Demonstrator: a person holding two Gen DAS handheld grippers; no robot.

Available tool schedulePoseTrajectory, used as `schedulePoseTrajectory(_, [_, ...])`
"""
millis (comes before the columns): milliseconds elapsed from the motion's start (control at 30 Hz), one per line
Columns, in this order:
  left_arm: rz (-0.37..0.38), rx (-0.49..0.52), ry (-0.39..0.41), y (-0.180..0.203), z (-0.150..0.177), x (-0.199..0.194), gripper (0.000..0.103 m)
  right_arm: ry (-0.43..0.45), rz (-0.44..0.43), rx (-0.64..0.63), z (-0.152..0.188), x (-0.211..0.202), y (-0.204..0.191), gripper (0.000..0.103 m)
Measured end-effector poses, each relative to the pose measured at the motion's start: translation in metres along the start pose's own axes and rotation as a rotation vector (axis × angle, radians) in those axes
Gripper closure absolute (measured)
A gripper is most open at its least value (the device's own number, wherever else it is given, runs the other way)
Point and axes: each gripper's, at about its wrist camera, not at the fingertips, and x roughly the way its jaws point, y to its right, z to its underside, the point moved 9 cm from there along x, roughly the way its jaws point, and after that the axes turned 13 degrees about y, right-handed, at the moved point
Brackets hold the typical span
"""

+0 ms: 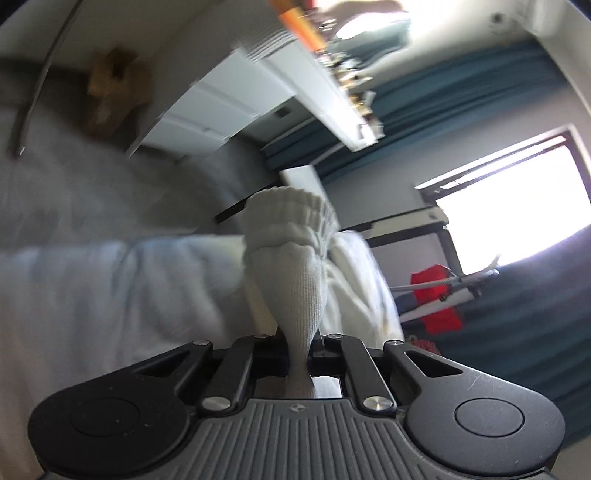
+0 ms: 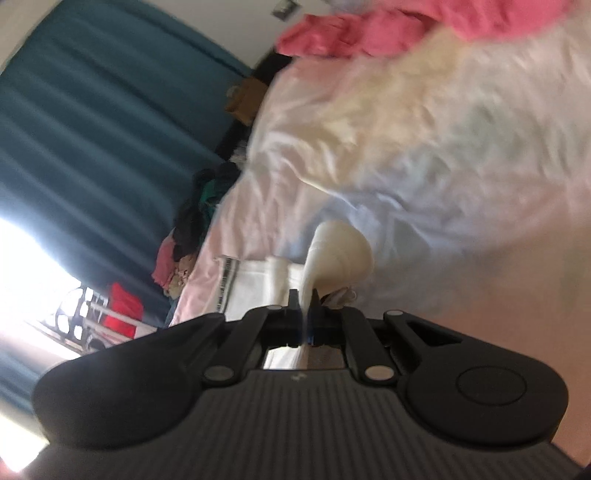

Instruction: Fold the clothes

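My left gripper point(image 1: 300, 341) is shut on a grey-white ribbed sock point(image 1: 291, 254). The sock's cuff end sticks up past the fingertips, held in the air above the white bedding point(image 1: 110, 295). My right gripper point(image 2: 304, 299) is shut on a cream-white sock point(image 2: 340, 258), whose rounded end bulges out just past the fingertips. A folded white garment point(image 2: 258, 291) lies on the pale bed sheet point(image 2: 443, 166) close behind the right gripper. Both views are tilted and blurred.
A pink garment point(image 2: 388, 26) lies at the far end of the bed. A pile of dark and pink clothes point(image 2: 192, 229) sits by the bed's edge, next to teal curtains point(image 2: 92, 129). A red item point(image 1: 436, 299) hangs on a rack below a bright window point(image 1: 517, 206).
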Motion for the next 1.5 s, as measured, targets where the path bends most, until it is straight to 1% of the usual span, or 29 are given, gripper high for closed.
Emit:
schedulePoseTrajectory(33, [0.006,0.012,-0.002,0.008,-0.004,0.000,0.095,0.007,-0.010,-0.011,-0.005,0.001,-0.007,0.098])
schedulePoseTrajectory(133, [0.009,-0.009,-0.013,0.033,-0.015,0.011,0.095,0.001,-0.025,0.005,-0.018,0.016,-0.030,0.098])
schedulePoseTrajectory(200, [0.005,-0.013,-0.019,0.051,-0.021,0.020,0.095,0.002,-0.027,-0.023,-0.024,0.032,-0.052,0.098])
schedulePoseTrajectory(300, [-0.048,0.075,-0.018,0.087,-0.024,0.048,0.095,0.006,-0.006,-0.074,-0.026,0.065,-0.089,0.098])
schedulePoseTrajectory(333, [-0.070,0.099,-0.016,0.099,-0.024,0.061,0.095,0.005,0.000,-0.088,-0.026,0.078,-0.100,0.098])
schedulePoseTrajectory(433, [-0.109,0.130,-0.004,0.131,-0.022,0.105,0.095,0.025,0.042,-0.180,-0.017,0.123,-0.137,0.098])
schedulePoseTrajectory(533, [-0.144,0.215,0.013,0.161,-0.014,0.162,0.095,0.043,0.061,-0.259,0.000,0.175,-0.169,0.098])
schedulePoseTrajectory(633, [-0.184,0.272,0.020,0.184,-0.002,0.222,0.095,0.075,0.078,-0.369,0.024,0.226,-0.190,0.098])
schedulePoseTrajectory(733, [-0.221,0.331,0.011,0.201,0.014,0.280,0.094,0.075,0.113,-0.444,0.051,0.277,-0.196,0.098])
schedulePoseTrajectory(800, [-0.241,0.364,0.001,0.202,0.025,0.311,0.094,0.059,0.138,-0.449,0.067,0.308,-0.192,0.097])
schedulePoseTrajectory(900, [-0.276,0.389,-0.018,0.194,0.041,0.351,0.094,0.035,0.179,-0.466,0.087,0.340,-0.181,0.097])
schedulePoseTrajectory(967, [-0.289,0.400,-0.046,0.188,0.050,0.369,0.093,0.031,0.177,-0.494,0.098,0.351,-0.178,0.097])
schedulePoseTrajectory(1000, [-0.282,0.432,-0.060,0.188,0.053,0.374,0.092,0.017,0.174,-0.500,0.101,0.352,-0.177,0.097])
schedulePoseTrajectory(1067, [-0.245,0.524,-0.084,0.189,0.060,0.377,0.084,-0.010,0.170,-0.509,0.106,0.355,-0.173,0.094])
schedulePoseTrajectory(1100, [-0.230,0.545,-0.090,0.190,0.061,0.375,0.084,-0.019,0.164,-0.491,0.105,0.353,-0.172,0.094])
schedulePoseTrajectory(1133, [-0.216,0.546,-0.096,0.190,0.061,0.371,0.081,-0.028,0.158,-0.472,0.103,0.351,-0.172,0.093])
schedulePoseTrajectory(1167, [-0.196,0.540,-0.105,0.189,0.060,0.365,0.070,-0.039,0.145,-0.443,0.100,0.346,-0.171,0.092])
schedulePoseTrajectory(1200, [-0.178,0.537,-0.107,0.189,0.058,0.359,0.064,-0.047,0.136,-0.420,0.096,0.340,-0.170,0.089])
schedulePoseTrajectory(1267, [-0.144,0.548,-0.081,0.190,0.051,0.338,0.042,-0.063,0.101,-0.366,0.089,0.321,-0.168,0.080])
schedulePoseTrajectory(1300, [-0.123,0.553,-0.073,0.191,0.048,0.328,0.038,-0.065,0.079,-0.336,0.085,0.310,-0.166,0.068])
schedulePoseTrajectory(1333, [-0.095,0.552,-0.083,0.190,0.047,0.317,0.031,-0.062,0.060,-0.309,0.081,0.298,-0.164,0.052])
schedulePoseTrajectory(1367, [-0.058,0.547,-0.109,0.189,0.049,0.304,0.028,-0.054,0.043,-0.286,0.077,0.283,-0.160,0.046])
schedulePoseTrajectory(1400, [-0.018,0.541,-0.132,0.187,0.052,0.287,0.028,-0.048,0.030,-0.275,0.073,0.269,-0.156,0.039])
schedulePoseTrajectory(1433, [0.012,0.537,-0.147,0.184,0.055,0.268,0.028,-0.043,0.018,-0.264,0.070,0.254,-0.152,0.039])
schedulePoseTrajectory(1500, [0.067,0.527,-0.171,0.176,0.062,0.232,0.022,-0.055,-0.022,-0.246,0.065,0.228,-0.143,0.039])
